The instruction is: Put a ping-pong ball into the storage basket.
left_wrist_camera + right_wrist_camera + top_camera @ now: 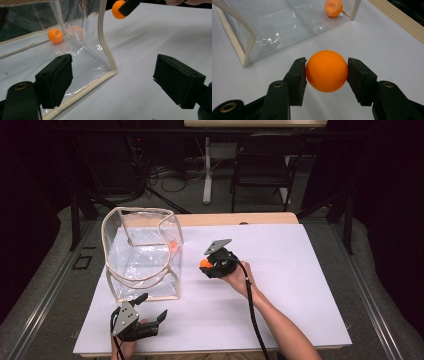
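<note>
**Right gripper carrying ball toward clear bag**

Right gripper (pixel 327 72) is clamping the round orange plastic ball (pixel 327 71) across its middle, off the white bench (pixel 300 270), just beside the clear plastic bag with beige trim (pixel 142 252); probably bound for the open top. A second orange ball (pixel 55 35) is sitting inside. Left gripper (pixel 113 80) is idling with jaws wide apart, empty, at the bag's near corner, likely ready to steady it.

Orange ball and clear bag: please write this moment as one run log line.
right gripper: shut on orange ball, off table | left gripper: open, by clear bag | second ball: in bag
</note>
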Demonstrator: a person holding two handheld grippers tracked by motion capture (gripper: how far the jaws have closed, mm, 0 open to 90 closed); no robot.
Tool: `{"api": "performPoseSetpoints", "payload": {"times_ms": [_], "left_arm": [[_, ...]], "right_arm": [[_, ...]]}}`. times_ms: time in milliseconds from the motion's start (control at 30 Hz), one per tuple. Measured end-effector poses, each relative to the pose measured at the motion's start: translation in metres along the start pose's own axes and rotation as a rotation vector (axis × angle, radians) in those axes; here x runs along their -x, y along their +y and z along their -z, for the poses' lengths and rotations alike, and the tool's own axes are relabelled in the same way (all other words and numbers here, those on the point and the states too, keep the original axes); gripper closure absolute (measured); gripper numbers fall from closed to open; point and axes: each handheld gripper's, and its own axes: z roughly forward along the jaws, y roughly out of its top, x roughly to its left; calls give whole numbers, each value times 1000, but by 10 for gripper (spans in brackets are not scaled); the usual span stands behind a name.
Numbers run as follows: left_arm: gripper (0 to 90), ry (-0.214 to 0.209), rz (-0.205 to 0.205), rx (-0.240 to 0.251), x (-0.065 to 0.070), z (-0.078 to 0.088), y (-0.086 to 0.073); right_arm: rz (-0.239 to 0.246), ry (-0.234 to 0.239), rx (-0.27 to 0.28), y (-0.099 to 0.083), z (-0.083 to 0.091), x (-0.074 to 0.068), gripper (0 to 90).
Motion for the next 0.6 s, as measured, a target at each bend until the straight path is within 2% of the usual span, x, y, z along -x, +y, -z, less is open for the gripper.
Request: {"api": "performPoseSetpoints", "payload": {"times_ms": [300, 600], "left_arm": [[156, 3, 5, -3, 0, 0, 0], [156, 6, -1, 4, -1, 1, 0]], "right_arm": [[-5, -1, 9, 2, 6, 1, 506], [12, -13, 18, 5, 12, 1, 506]]}}
